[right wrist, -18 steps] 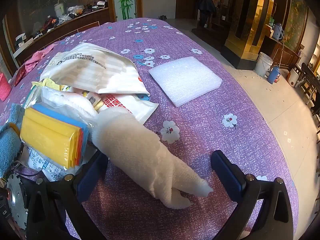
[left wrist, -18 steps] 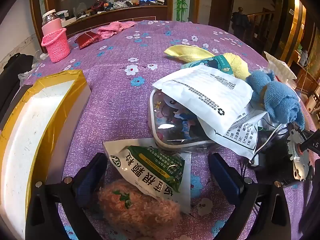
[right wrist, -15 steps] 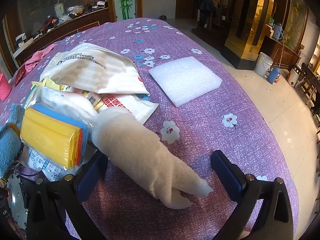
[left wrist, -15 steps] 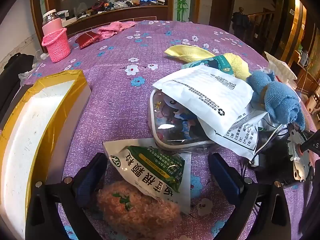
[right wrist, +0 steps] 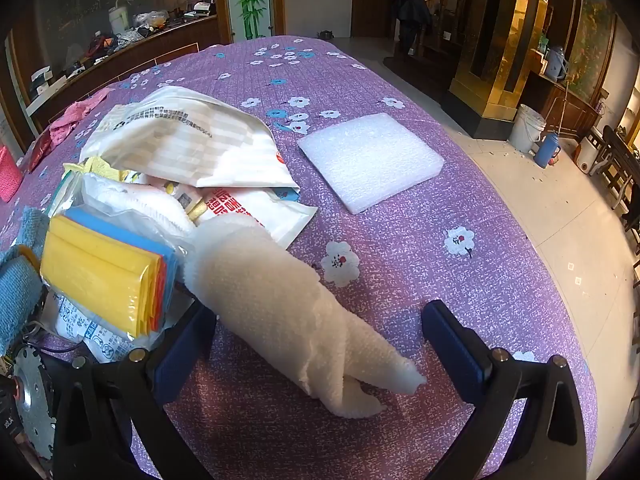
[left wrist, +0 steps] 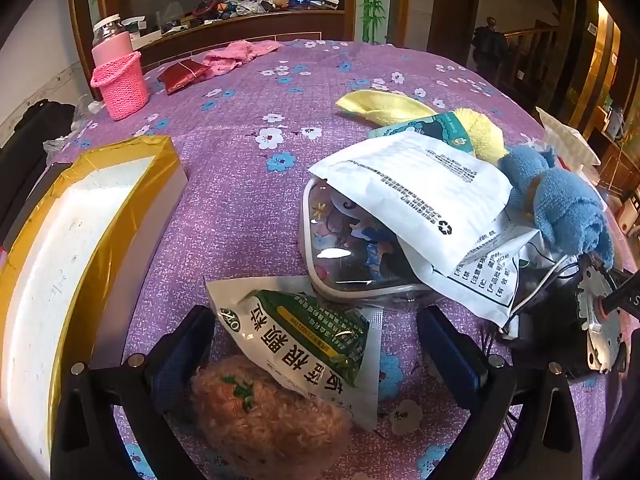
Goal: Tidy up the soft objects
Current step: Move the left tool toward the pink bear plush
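Note:
My left gripper [left wrist: 316, 344] is open, its jaws wide around a fuzzy pink plush [left wrist: 268, 412] and a green snack bag [left wrist: 304, 340] lying partly on it. Beyond lie a clear pouch [left wrist: 344, 248], a white mailer bag [left wrist: 416, 188], a blue towel [left wrist: 560, 204] and a yellow cloth [left wrist: 384, 106]. My right gripper [right wrist: 320, 336] is open, its jaws on either side of a rolled cream towel [right wrist: 296, 312] on the table. To its left sit a pack of yellow and blue cloths [right wrist: 104, 276] and a striped white bag [right wrist: 188, 140].
A gold-edged white box [left wrist: 52, 248] stands at the left. A pink knitted basket [left wrist: 120, 84], a red pouch [left wrist: 182, 76] and a pink cloth [left wrist: 236, 52] are at the far left. A white foam pad [right wrist: 370, 160] lies right of the pile. The table edge drops off at the right [right wrist: 532, 264].
Almost nothing has moved. The pink plush sits slightly further left and lower between my left jaws. The right view is unchanged.

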### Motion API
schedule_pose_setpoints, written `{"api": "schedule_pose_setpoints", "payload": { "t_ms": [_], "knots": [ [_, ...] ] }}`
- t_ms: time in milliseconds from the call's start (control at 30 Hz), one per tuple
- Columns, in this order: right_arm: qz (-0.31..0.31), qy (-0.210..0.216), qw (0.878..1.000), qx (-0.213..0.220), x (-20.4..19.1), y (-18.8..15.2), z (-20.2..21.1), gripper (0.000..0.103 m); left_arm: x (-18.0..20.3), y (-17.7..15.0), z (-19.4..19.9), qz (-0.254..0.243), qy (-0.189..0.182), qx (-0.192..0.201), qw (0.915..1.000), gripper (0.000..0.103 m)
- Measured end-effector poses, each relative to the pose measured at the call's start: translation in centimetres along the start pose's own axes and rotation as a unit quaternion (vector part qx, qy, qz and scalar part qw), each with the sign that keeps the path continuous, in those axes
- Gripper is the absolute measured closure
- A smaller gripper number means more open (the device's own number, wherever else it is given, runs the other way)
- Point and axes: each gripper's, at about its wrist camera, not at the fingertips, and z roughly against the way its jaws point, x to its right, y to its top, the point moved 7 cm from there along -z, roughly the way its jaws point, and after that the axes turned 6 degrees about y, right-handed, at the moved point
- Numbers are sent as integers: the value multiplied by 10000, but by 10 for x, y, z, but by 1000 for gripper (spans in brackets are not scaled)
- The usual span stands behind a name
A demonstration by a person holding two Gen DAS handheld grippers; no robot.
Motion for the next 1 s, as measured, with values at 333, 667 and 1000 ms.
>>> {"api": "schedule_pose_setpoints", "payload": {
  "t_ms": [333, 667, 1000],
  "knots": [
    [1, 0, 10000, -2, 0, 0, 0, 0, 0, -11, 8, -110, -27, -235, 9997, 0],
    [276, 239, 9988, -325, -1, -3, 0, 0, -1, -4, 4, -54, -24, -206, 9998, 0],
    [314, 39, 9995, -93, 4, -11, 24, 0, -16, 2, 48, 207, -832, 326, 9958, 13]
  ]
}}
